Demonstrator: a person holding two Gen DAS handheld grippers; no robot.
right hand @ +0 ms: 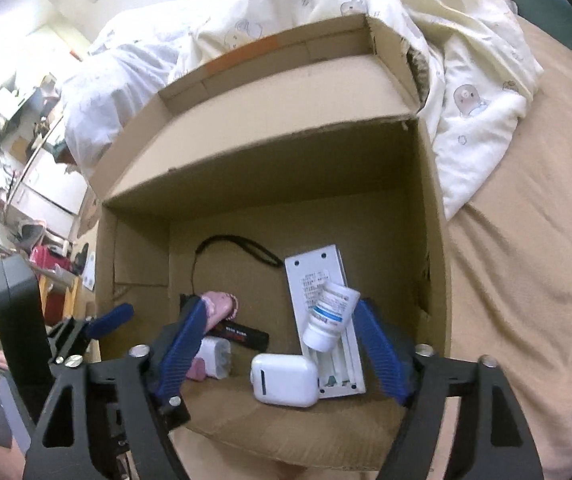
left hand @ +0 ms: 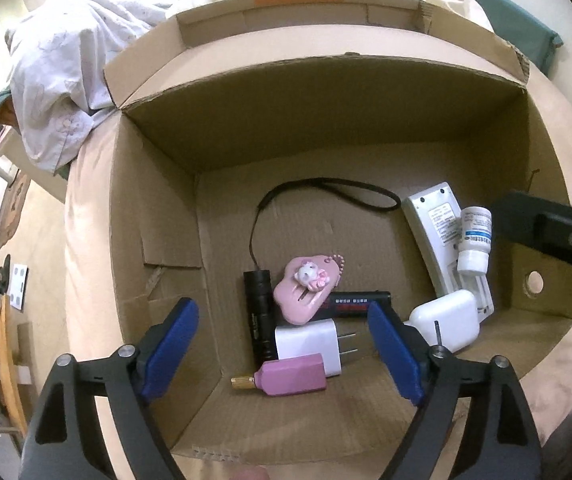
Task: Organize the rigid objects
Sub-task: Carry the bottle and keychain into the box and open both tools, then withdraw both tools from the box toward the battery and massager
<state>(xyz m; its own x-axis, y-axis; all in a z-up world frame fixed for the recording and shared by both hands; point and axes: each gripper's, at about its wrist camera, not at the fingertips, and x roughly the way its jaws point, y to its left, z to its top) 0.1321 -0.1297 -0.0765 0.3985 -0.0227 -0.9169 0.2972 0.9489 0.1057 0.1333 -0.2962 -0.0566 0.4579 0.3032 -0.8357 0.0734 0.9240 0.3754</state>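
Bedding surrounds our workspace: a peach sheet [right hand: 525,240] covers the mattress, a rumpled white and cream quilt [right hand: 465,92] printed with small animals lies heaped behind, and cluttered shelves and wooden furniture fill the room's left edge. On the sheet sits an open cardboard box [left hand: 325,128], its flaps up, and all the small things lie on its floor. We see a black flashlight [left hand: 258,312] with a looped cord, a pink cat-figure charm [left hand: 305,288] resting partly over it, a black and red bar [left hand: 357,304] behind that, a white plug adapter [left hand: 309,346] with its two prongs pointing right, and a pink bottle [left hand: 291,376] with a brass tip nearest us. Toward the right wall lie a white earbud case [right hand: 284,378], a white remote [right hand: 317,280] face down with its battery bay open, and a small white pill bottle [right hand: 327,316] leaning across the remote. Our left gripper [left hand: 284,350] hangs above the adapter and pink bottle with its blue pads spread wide, gripping nothing. Our right gripper [right hand: 282,350] likewise stands wide open over the earbud case and pill bottle; its pads look clear of both.
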